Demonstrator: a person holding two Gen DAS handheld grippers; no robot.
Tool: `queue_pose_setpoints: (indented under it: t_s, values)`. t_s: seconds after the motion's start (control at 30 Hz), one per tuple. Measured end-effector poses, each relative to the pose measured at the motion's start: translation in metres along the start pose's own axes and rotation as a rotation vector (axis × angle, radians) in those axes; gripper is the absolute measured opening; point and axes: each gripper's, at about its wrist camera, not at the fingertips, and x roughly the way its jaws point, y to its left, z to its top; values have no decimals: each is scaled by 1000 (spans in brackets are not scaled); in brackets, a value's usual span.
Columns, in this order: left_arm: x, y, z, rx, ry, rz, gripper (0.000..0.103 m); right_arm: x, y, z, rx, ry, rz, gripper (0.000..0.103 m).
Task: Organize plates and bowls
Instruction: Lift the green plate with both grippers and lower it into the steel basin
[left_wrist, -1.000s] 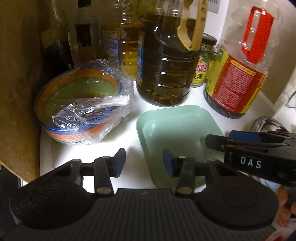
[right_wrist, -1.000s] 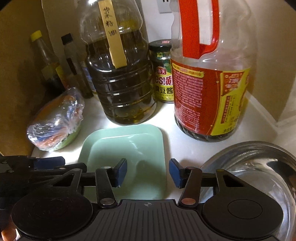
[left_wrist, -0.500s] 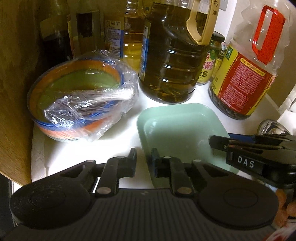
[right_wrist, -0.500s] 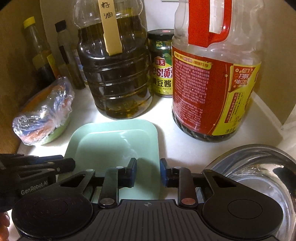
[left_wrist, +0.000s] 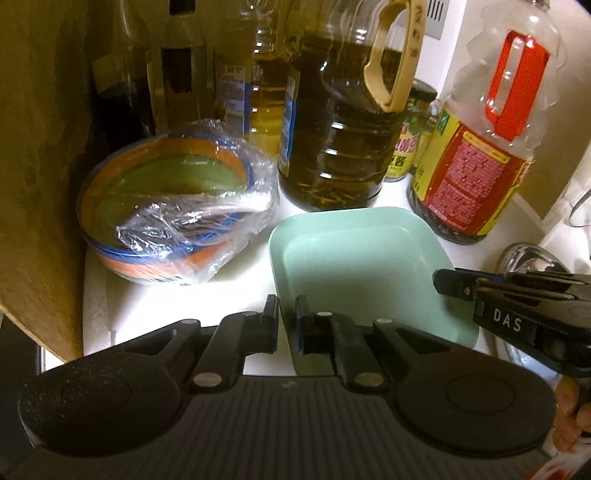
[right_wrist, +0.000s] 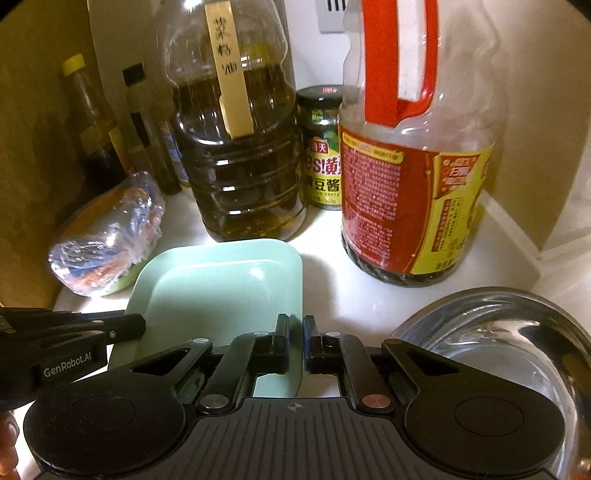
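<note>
A square mint-green plate (left_wrist: 362, 258) lies on the white counter; it also shows in the right wrist view (right_wrist: 221, 284). My left gripper (left_wrist: 286, 317) is shut on the plate's near left rim. My right gripper (right_wrist: 294, 338) is shut on the plate's near right rim. A stack of orange, blue and green bowls in plastic wrap (left_wrist: 170, 206) sits to the left of the plate, also seen in the right wrist view (right_wrist: 107, 236). A steel bowl (right_wrist: 498, 350) stands to the right of the plate.
A big oil jug (left_wrist: 343, 122), a red-labelled sauce jug (left_wrist: 476, 166), a bean paste jar (right_wrist: 321, 147) and several thin bottles (left_wrist: 177, 70) crowd the back. A wooden panel (left_wrist: 33, 166) walls the left side.
Both grippers went from wide open to shut on the plate's near rim, one on each side. Both moved a little closer to the plate.
</note>
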Motion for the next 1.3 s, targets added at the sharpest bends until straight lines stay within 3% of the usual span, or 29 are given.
queue_pose_setpoints:
  t_s: [0.47, 0.87, 1.3]
  values:
    - [-38, -38, 4, 83, -76, -101, 7, -68, -21, -12, 87, -89, -69, 7]
    - [-41, -106, -8, 203, -61, -226, 7, -121, -74, -42, 213, -117, -212, 7]
    - [-23, -151, -25, 276, 8, -279, 7, -134, -107, -67, 298, -70, -304, 7]
